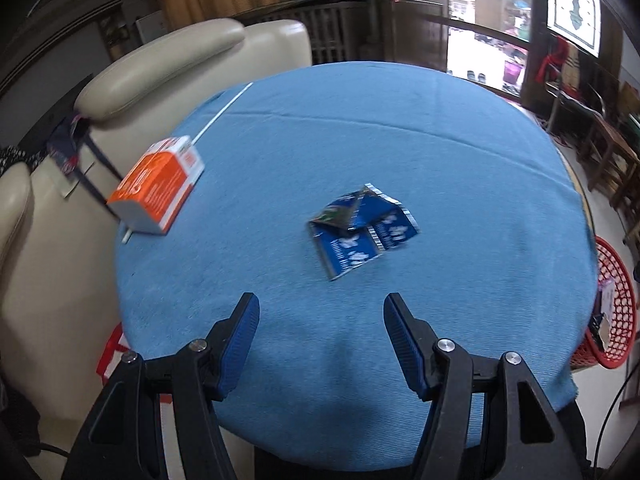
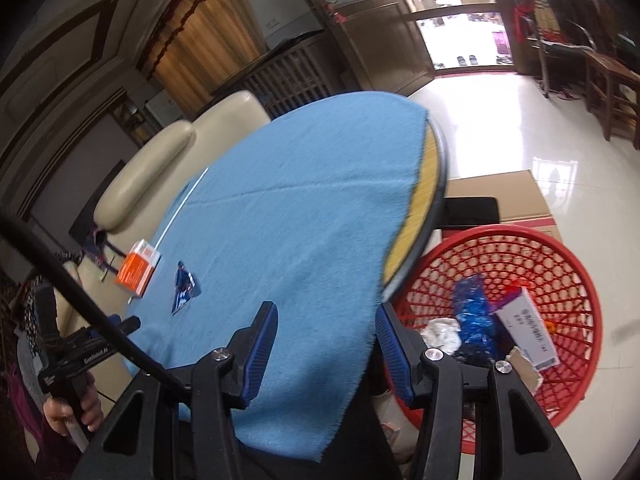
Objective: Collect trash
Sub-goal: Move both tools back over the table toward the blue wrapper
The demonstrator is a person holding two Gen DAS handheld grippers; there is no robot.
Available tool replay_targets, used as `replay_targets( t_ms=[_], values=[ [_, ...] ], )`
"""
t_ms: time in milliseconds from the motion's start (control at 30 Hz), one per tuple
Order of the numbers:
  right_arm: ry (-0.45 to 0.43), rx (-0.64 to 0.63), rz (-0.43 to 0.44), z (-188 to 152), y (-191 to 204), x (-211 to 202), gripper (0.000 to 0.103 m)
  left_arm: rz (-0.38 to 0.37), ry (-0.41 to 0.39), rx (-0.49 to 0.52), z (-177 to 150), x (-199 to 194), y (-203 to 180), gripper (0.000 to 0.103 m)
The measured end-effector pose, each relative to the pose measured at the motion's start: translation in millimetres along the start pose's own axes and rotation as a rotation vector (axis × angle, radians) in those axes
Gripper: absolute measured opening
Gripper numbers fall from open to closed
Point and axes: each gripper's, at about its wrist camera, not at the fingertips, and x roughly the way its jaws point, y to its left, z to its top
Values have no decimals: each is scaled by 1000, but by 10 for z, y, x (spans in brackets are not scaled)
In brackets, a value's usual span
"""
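Blue tablecloth [image 1: 440, 168]: blue wrapper [image 1: 362, 232] just ahead of left gripper [image 1: 320, 310], jaws wide, empty; right gripper [image 2: 326, 320] likewise.

1. One round table [image 1: 500, 184] under one blue cloth [image 1: 360, 152]
2. One orange and white carton [image 1: 158, 186] on the cloth
3. One torn blue foil wrapper [image 1: 360, 236] on the cloth
4. One white straw [image 1: 224, 112]
5. One red mesh basket [image 2: 576, 280] holding several discarded pieces
6. Two grippers, left [image 1: 320, 304] and right [image 2: 326, 314]
7. One cardboard box [image 2: 512, 196]
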Motion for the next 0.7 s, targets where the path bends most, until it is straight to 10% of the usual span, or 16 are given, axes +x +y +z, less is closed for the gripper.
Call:
replay_targets(
  t_ms=[700],
  values=[
    [211,-227,131,234,1356,1309,55,36,72,-120,-155,493,681,65]
  ],
)
